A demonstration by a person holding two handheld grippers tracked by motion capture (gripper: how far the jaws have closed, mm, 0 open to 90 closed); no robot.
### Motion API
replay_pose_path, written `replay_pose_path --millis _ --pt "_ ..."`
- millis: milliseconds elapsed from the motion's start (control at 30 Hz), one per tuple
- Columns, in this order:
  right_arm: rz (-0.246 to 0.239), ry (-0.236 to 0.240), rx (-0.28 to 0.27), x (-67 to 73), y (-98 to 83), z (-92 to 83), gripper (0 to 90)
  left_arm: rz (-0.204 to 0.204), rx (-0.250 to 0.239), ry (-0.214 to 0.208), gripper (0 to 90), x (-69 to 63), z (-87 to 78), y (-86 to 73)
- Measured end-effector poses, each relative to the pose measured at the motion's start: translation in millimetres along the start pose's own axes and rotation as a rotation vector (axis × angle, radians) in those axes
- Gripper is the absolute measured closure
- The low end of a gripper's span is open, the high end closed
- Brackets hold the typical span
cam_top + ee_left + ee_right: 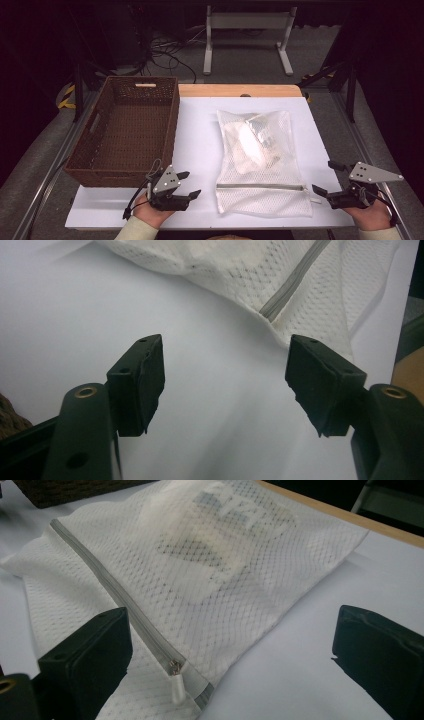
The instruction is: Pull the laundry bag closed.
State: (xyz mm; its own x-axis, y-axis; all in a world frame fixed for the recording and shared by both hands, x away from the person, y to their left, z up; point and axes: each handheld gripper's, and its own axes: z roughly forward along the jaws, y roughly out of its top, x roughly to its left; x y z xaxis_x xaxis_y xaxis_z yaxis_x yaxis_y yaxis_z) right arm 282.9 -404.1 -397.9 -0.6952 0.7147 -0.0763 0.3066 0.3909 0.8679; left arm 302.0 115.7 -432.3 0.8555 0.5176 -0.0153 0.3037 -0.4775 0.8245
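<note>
Both grippers stood empty beside the zipped laundry bag; the pick-up step was judged still ahead.

The white mesh zip-up laundry bag [260, 162], holding pale folded items, lay flat on the white table top [200, 135], just right of the brown woven wicker basket [125, 130], which held nothing. The left gripper [187, 184] and right gripper [325, 179] flanked the bag's near end, each with its 2 jaws apart and nothing between them. The grey zipper [120, 605] appeared closed, its white pull tab [177, 687] nearest the right gripper. The next move would likely call for gripping the bag's 2 near corners.
</note>
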Motion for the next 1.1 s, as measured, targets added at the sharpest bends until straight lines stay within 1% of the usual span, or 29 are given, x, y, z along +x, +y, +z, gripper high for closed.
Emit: replay_pose_path --millis 67,133,200,233,300,400,467,567,600,700,800,900,1100 --pt "0.005 0.003 0.001 -0.9 -2.6 1.2 1.9 -0.011 -0.001 0.0 31.9 -0.4 2.7 -2.6" --pt "0.015 0.01 -0.01 -1.8 -5.3 2.3 0.9 -0.025 -0.007 -0.001 30.4 -0.9 5.9 -4.5" --pt "0.014 0.011 -0.016 -2.1 -6.5 2.7 0.3 -0.027 -0.01 0.001 28.9 -0.3 7.7 -5.4" --pt "0.017 0.02 -0.027 -2.5 -9.9 4.4 0.0 -0.049 -0.023 0.0 28.2 -0.1 12.2 -7.7" --pt "0.018 0.022 -0.034 -3.2 -13.8 5.8 0.0 -0.054 -0.029 0.004 27.5 -0.3 14.6 -8.7" --pt "0.035 0.038 -0.044 -5.6 -20.2 8.5 0.0 -0.051 -0.031 0.015 25.3 0.0 17.0 -9.4" --pt "0.034 0.031 -0.049 -5.1 -23.2 9.9 0.0 -0.054 -0.028 0.019 25.2 1.0 18.7 -11.1" --pt "0.027 0.016 -0.065 -5.3 -27.5 10.7 0.0 -0.047 -0.022 0.026 25.6 2.4 21.6 -13.4" --pt "0.027 0.016 -0.065 -5.3 -27.5 10.7 0.0 -0.05 -0.017 0.027 25.6 1.9 23.2 -14.0" --pt "0.035 0.018 -0.051 -6.3 -33.5 13.6 0.0 -0.041 -0.008 0.039 24.3 0.6 25.4 -14.6" --pt "0.036 0.015 -0.042 -6.6 -34.5 15.1 0.0 -0.047 -0.01 0.038 24.6 0.7 25.0 -14.8" --pt "0.032 0.015 -0.044 -5.7 -34.2 16.1 0.0 -0.042 -0.003 0.038 24.4 0.4 25.7 -14.8" --pt "0.032 0.01 -0.055 -6.0 -33.8 15.0 0.0 -0.049 -0.005 0.035 23.8 -0.5 25.3 -14.7"
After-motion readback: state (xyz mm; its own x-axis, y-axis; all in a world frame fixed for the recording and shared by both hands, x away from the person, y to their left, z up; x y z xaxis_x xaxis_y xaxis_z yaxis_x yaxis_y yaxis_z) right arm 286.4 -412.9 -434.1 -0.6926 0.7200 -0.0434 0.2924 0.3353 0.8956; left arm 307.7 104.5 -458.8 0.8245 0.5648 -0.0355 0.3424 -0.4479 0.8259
